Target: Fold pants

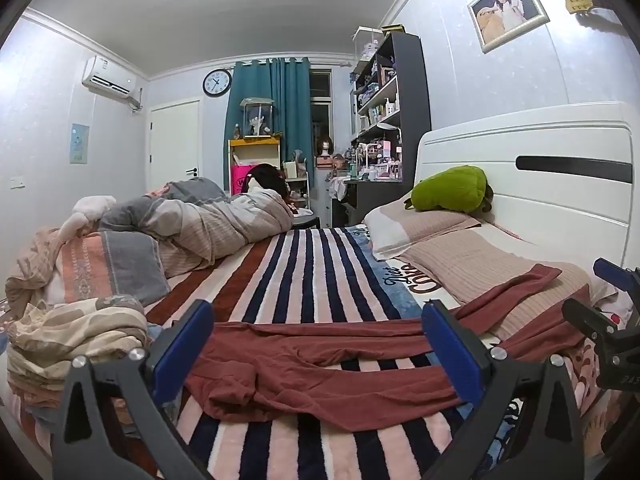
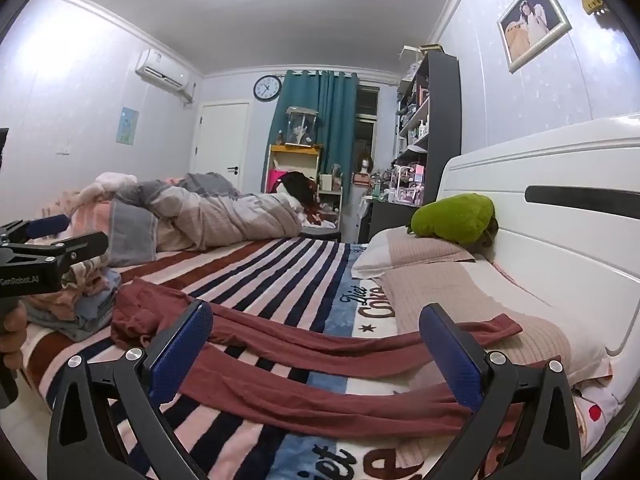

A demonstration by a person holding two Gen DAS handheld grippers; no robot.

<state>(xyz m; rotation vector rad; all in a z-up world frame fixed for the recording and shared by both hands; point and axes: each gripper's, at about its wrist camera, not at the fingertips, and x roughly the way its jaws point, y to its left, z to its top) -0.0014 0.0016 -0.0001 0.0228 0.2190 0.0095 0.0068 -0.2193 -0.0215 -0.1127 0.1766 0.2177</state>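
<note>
A bedroom with pale walls, a teal curtain (image 1: 272,120) and a white headboard (image 1: 532,168) holds a bed covered by a striped plush blanket (image 1: 304,264) in pink, navy and rust. The rust-red soft fabric pants (image 1: 320,368) lie spread flat across that blanket, the waist toward a pile of folded clothes (image 2: 80,308) and the leg ends reaching onto a beige ribbed pillow (image 2: 472,304). The left gripper (image 1: 318,344), blue-padded with black arms, hangs above the pants with jaws spread fully wide, grasping nothing. The right gripper (image 2: 316,348) is likewise released and wide, poised over the two legs, its pads clear of the cloth. A green plush toy (image 1: 452,188) rests against the headboard.
</note>
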